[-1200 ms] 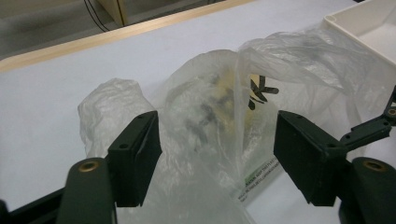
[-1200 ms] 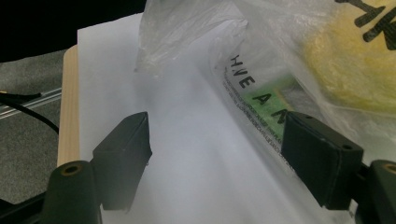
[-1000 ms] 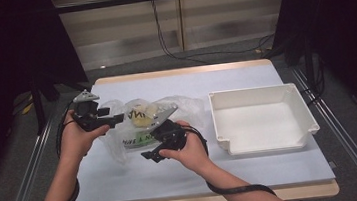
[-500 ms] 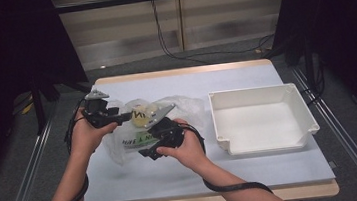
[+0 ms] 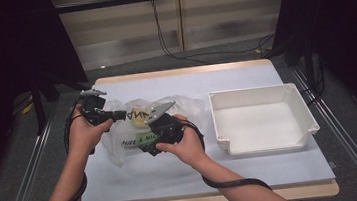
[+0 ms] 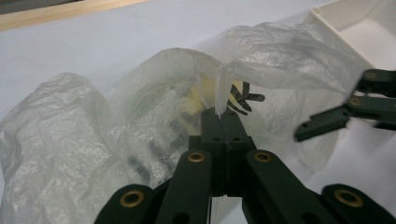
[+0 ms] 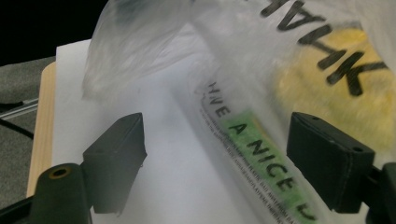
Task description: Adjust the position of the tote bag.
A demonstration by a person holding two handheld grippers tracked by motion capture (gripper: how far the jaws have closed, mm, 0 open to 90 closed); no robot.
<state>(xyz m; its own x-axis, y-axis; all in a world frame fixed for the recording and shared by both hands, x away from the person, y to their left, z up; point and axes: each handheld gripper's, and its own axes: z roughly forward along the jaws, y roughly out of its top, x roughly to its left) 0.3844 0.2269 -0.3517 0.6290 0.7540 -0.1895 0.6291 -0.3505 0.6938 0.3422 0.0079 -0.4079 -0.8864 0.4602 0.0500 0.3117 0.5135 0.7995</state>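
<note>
Pinching the plastic bag (image 6: pixel 154 116), left gripper (image 6: pixel 219 122) fingers closed; right gripper (image 7: pixel 215 163) fingers wide apart.

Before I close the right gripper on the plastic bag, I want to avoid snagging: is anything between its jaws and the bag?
Nothing visible. The right gripper is open, and the plastic bag lies directly ahead of its jaws on the table. The left gripper, shut on a fold of the bag, is off to the side in the high view.
</note>
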